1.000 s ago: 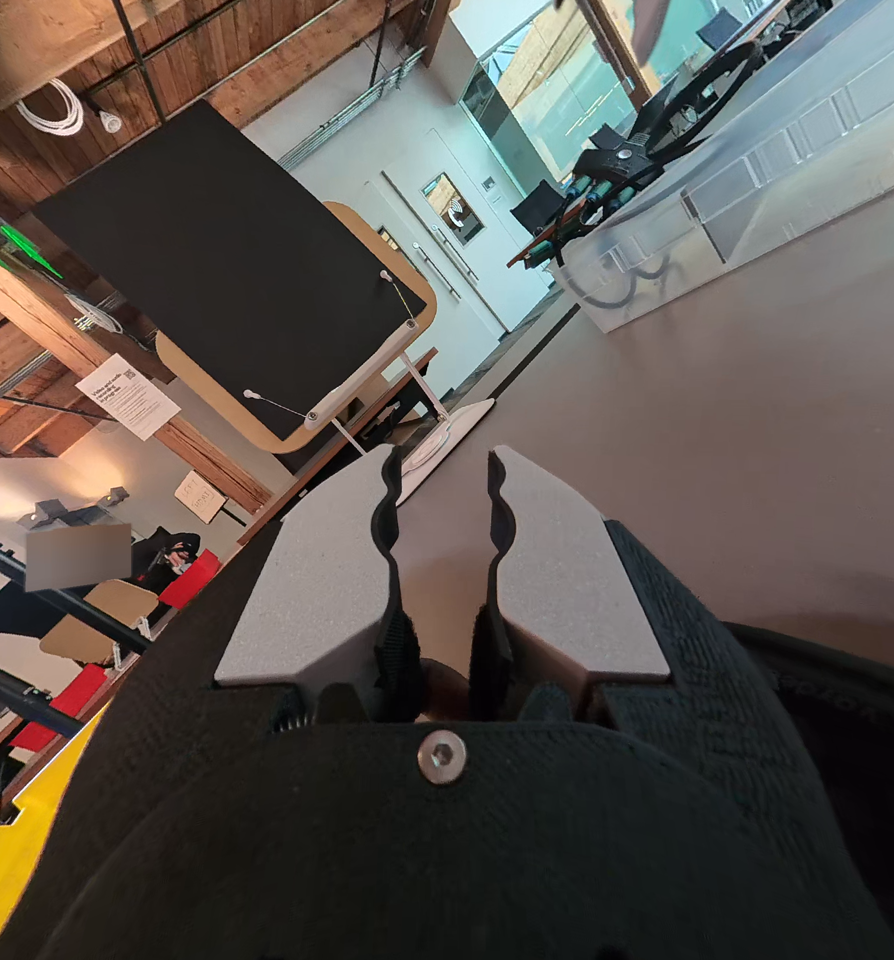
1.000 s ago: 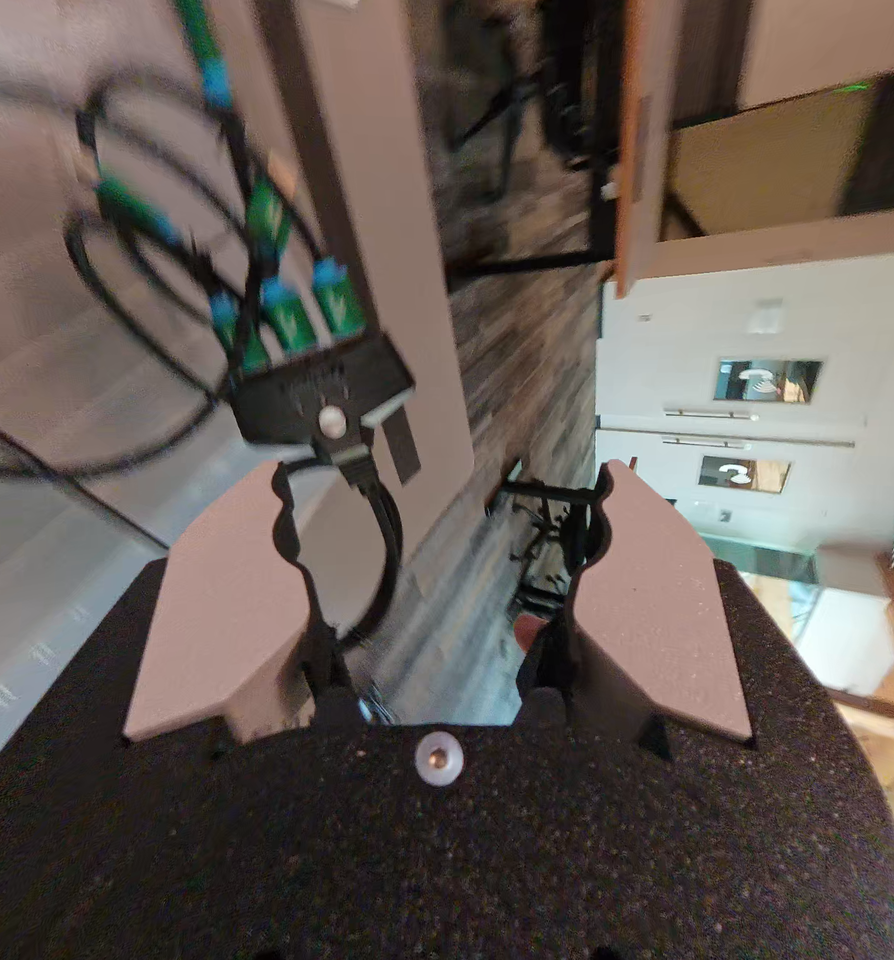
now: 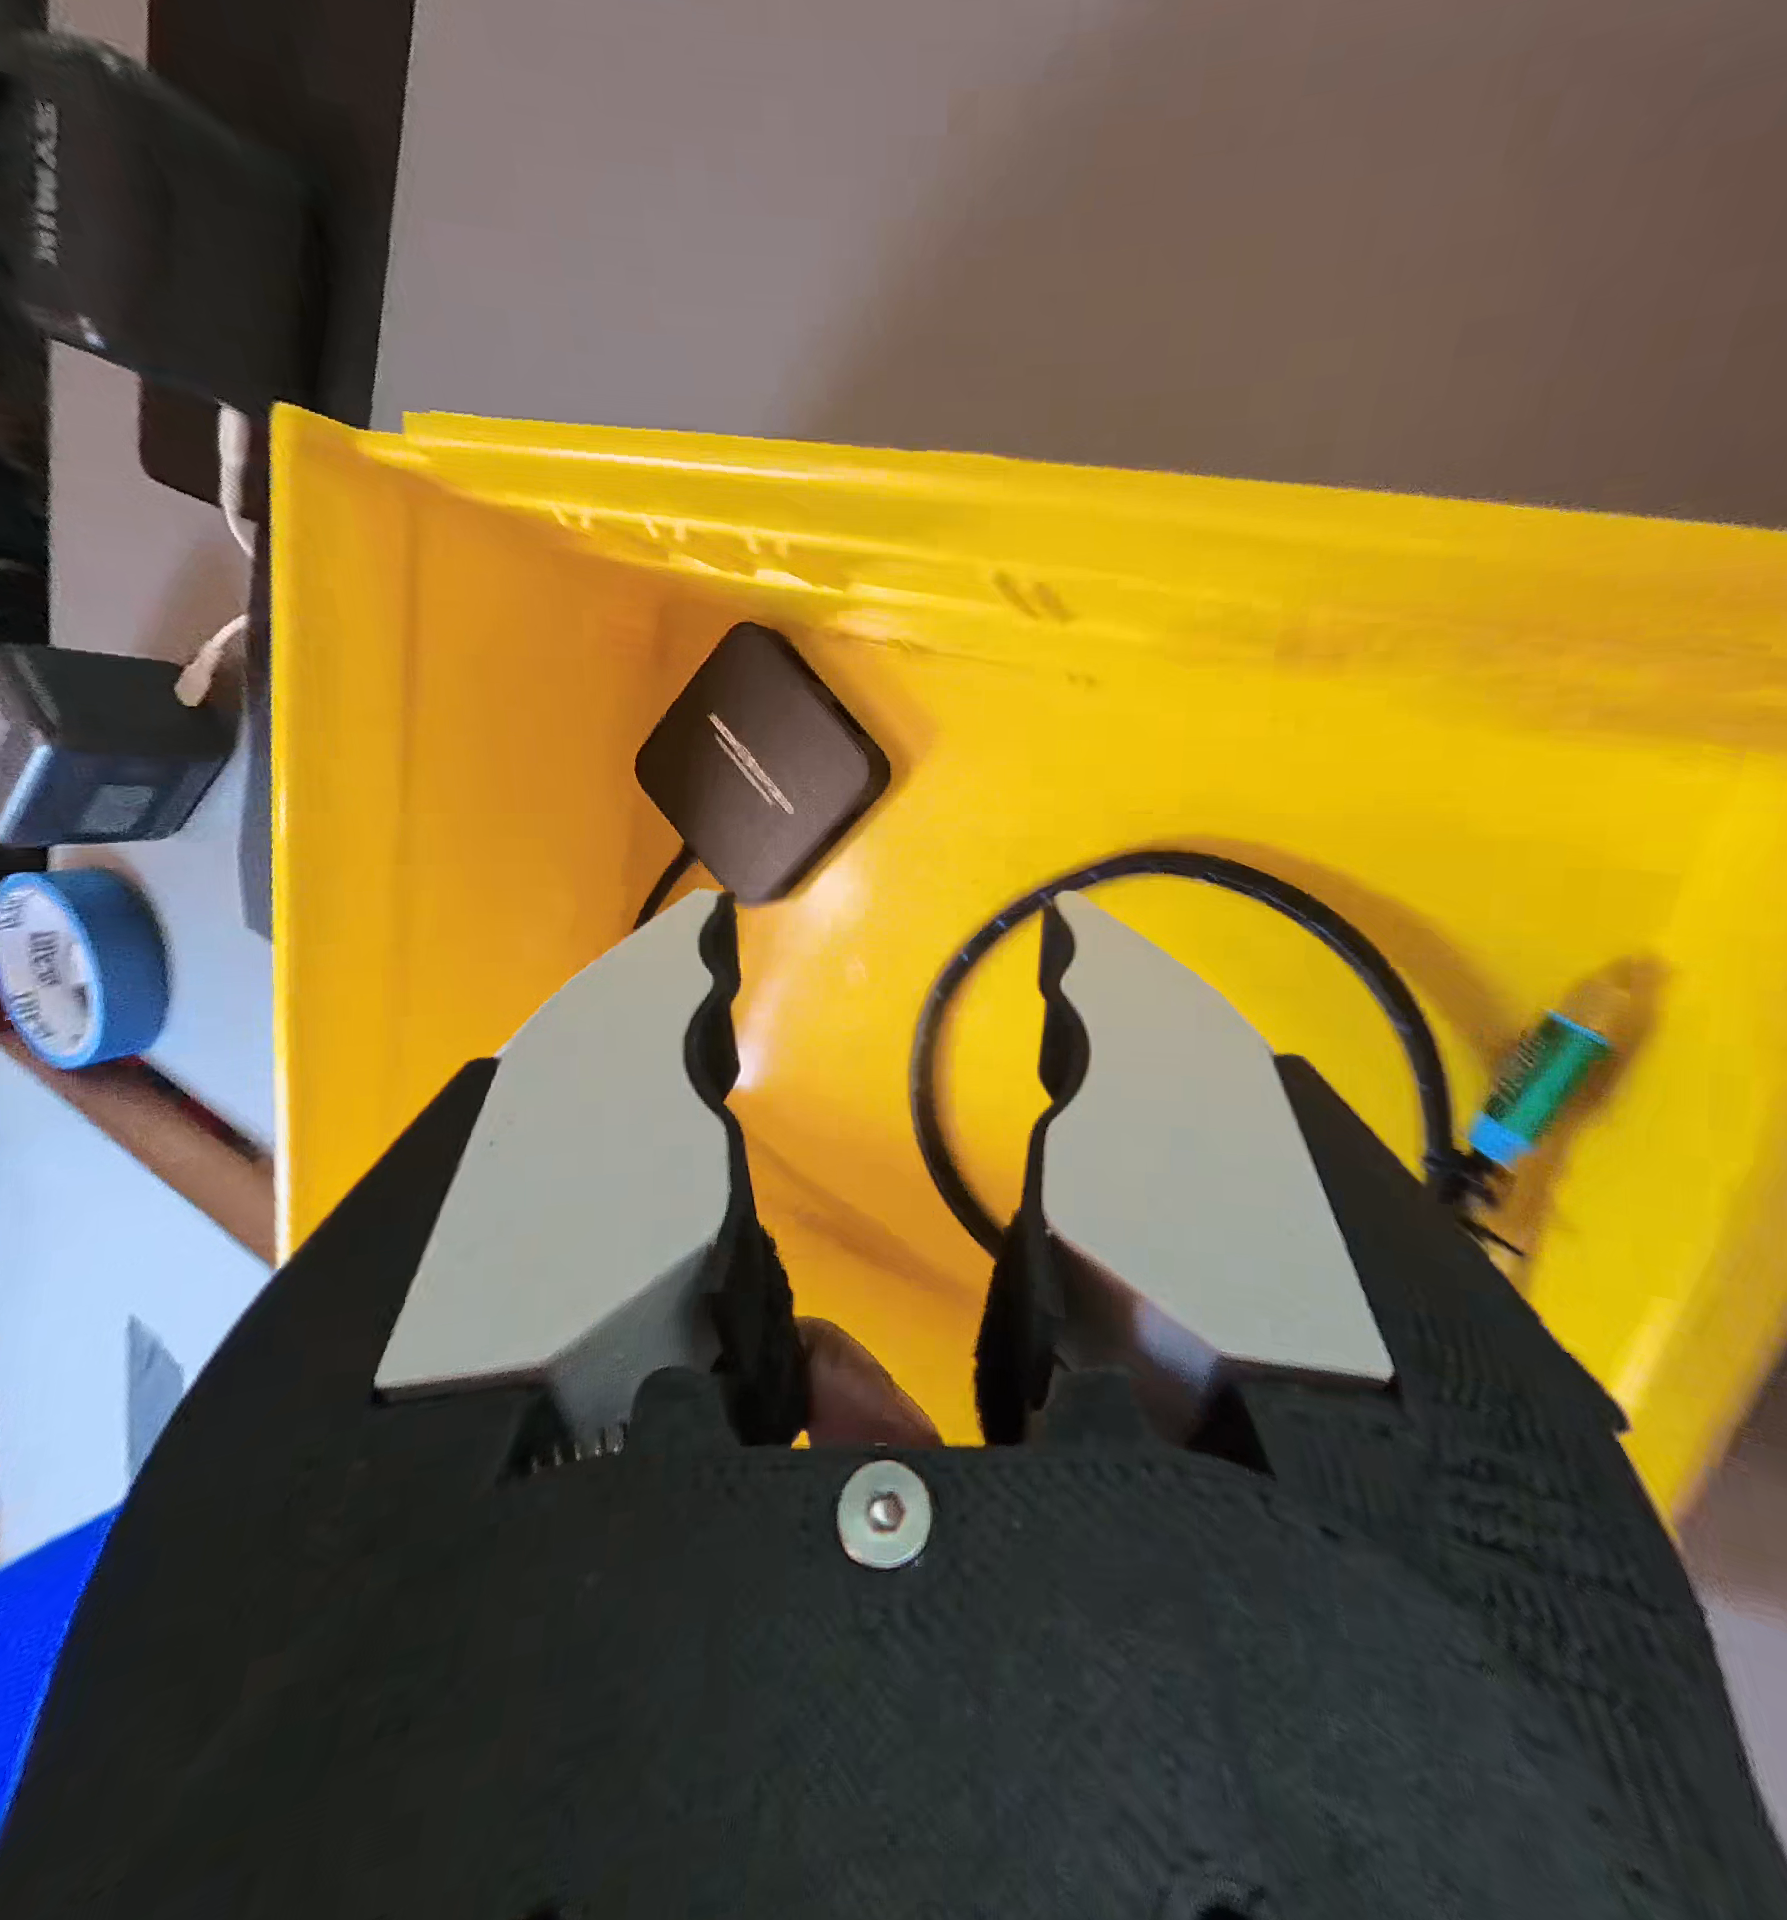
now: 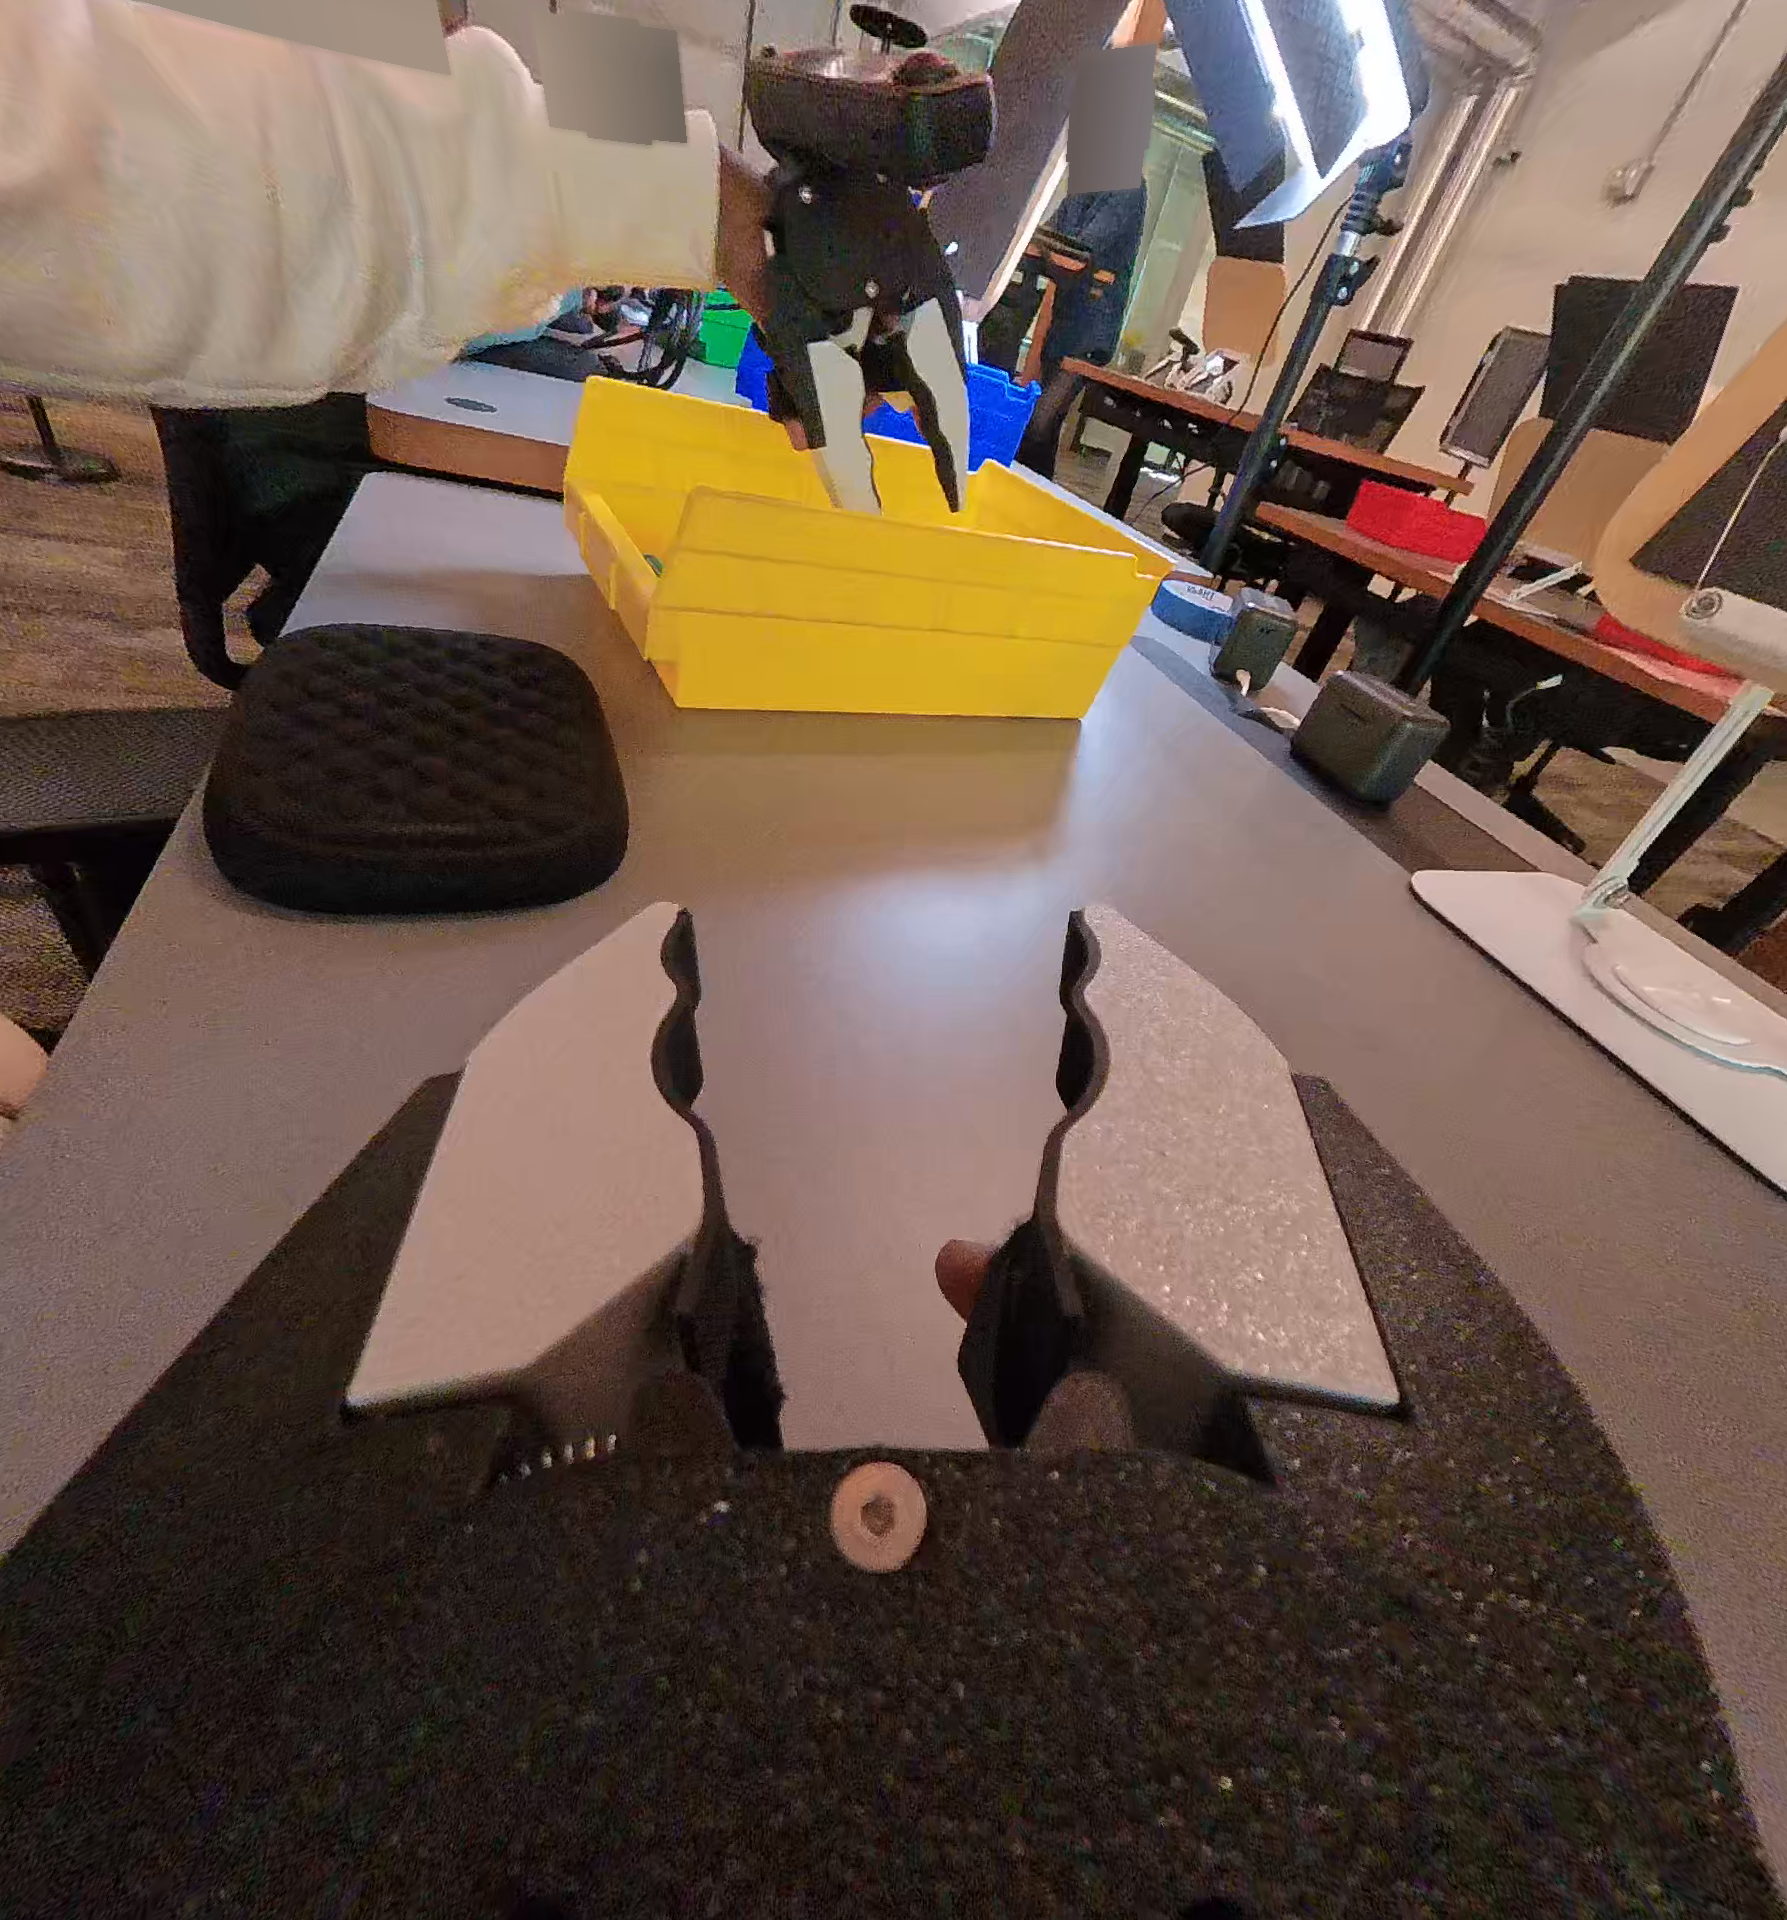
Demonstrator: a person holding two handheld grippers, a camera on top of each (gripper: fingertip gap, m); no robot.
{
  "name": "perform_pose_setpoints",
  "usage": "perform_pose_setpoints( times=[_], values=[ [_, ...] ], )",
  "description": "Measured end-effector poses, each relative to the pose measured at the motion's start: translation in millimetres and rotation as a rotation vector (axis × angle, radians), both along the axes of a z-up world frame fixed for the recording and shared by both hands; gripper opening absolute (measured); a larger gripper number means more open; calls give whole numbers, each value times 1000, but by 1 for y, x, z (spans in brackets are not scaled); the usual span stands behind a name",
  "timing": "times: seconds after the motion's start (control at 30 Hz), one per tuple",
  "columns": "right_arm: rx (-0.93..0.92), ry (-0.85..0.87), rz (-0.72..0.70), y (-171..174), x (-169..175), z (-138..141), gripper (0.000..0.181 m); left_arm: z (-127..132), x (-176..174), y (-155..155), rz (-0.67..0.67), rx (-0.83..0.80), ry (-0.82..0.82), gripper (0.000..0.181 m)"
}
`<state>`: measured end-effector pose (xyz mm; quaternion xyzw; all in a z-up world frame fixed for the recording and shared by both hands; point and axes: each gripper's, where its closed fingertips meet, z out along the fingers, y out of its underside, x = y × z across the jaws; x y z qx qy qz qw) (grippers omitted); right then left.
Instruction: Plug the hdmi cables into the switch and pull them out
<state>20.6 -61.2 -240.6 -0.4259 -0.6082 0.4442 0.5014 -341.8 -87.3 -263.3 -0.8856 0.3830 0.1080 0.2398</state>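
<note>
Left wrist view: left gripper (image 3: 884, 914) swung from bare table to above the yellow bin (image 3: 1284, 644); jaws apart, empty; cable (image 3: 1393, 997) and black switch (image 3: 762, 764) inside. Right gripper (image 4: 881, 925) wide open, empty, over near table (image 4: 868, 831); fetching looks next.

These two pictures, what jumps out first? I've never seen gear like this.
The bright yellow bin on the grey table grabs the eye first. In the left wrist view, the open left gripper points down into it, over a small black square device and a looped black cable with a green plug. The right gripper hangs open over bare table, a black padded case to its left.
</note>
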Motion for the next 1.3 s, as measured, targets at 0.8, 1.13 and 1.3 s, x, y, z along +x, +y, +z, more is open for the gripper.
perform_pose_setpoints(
  times=[0.8,1.13,1.3],
  values=[
    [53,-65,-1,-5,-7,-19,65,140,75,5,299,810,-492,69],
    [234,174,-20,-17,4,24,75,155,337,-20,-154,885,-1148,69],
    [389,305,-9,-34,9,43,97,87,398,7,-115,503,-1348,69]
  ],
)
